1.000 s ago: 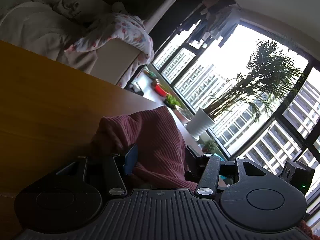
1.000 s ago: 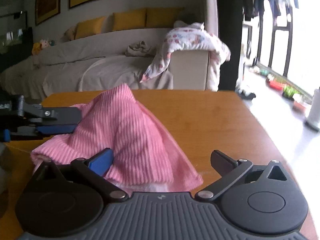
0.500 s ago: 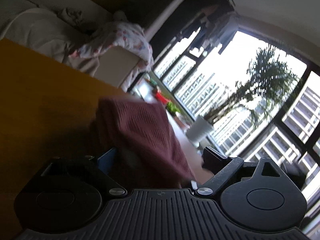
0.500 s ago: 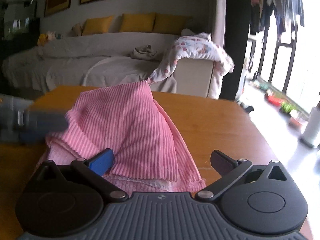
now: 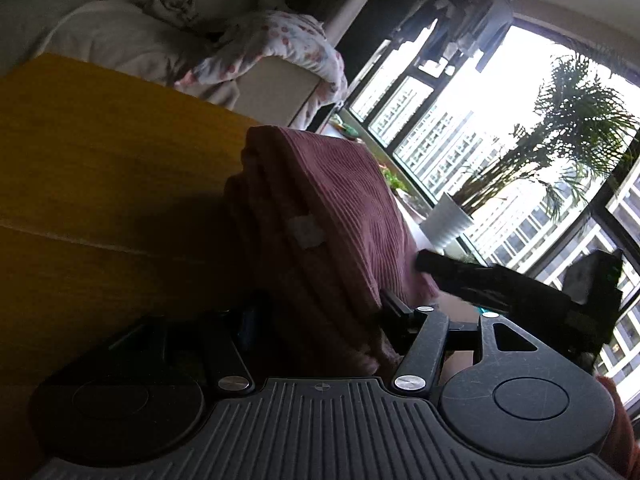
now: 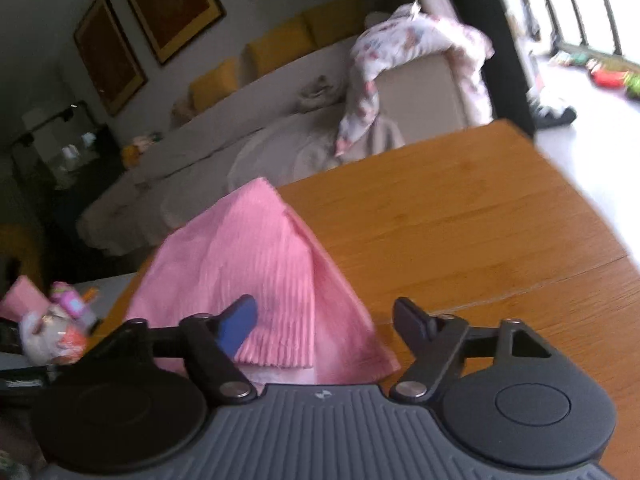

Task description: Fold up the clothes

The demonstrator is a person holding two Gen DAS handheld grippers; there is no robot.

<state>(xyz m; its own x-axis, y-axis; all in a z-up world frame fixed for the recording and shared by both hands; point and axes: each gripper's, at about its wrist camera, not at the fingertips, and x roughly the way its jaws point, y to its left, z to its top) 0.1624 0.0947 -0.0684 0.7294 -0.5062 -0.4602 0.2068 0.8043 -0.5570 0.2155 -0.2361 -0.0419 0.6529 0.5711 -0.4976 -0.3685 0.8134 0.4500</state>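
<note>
Folding pink ribbed garment [image 6: 256, 264], bunched into a peak near the front edge of the desk [image 6: 460, 216], white label showing on the left side in the left wrist view. Left tool [image 5: 320, 312] just been closing, thick folded layers filling the gap, looks pinched on the cloth. Right tool [image 6: 324, 316] also just been closing, cloth between the jaws but not clamped yet: blue pad over the fabric, far-right finger standing clear of the hem with bare wood showing. To do the step well: finish closing the right side on all layers at the near hem, not just the top ply; keep both grips level and matched, pull gently apart to take out the slack, then carry the edge over and lay it flat so the ribs line up. Risk, judged: layers slipping out, lopsided fold. Wooden desk top, seam line across it, otherwise bare on the right; small heap of pink and white items [image 6: 52, 328] at far left, unclear what. Beyond: grey-covered sofa [image 6: 224, 148], yellow cushions [image 6: 276, 52], floral blanket [image 6: 400, 40] over the arm, framed pictures [image 6: 176, 0], big window [image 5: 500, 120], potted palm [image 5: 448, 224], hanging laundry [image 5: 460, 12].
</note>
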